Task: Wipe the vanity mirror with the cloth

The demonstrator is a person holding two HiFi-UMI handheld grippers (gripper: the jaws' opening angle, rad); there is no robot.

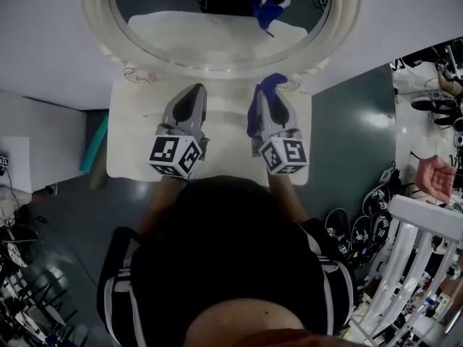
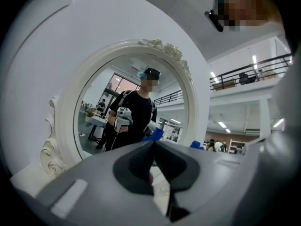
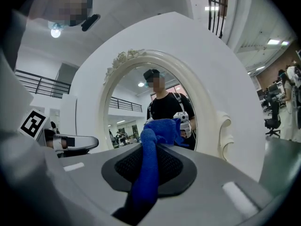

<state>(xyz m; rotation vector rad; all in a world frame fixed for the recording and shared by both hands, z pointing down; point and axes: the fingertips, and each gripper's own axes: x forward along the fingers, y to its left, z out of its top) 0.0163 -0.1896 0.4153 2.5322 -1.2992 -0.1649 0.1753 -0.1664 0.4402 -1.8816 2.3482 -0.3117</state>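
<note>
Below the head camera, the person's black shirt was seen, with both grippers held over the white vanity top. The left gripper was kept empty, its jaws pressed together. The blue cloth was pinched by the right gripper, bunched past the jaw tips, close before the vanity mirror; contact could not be judged.
</note>
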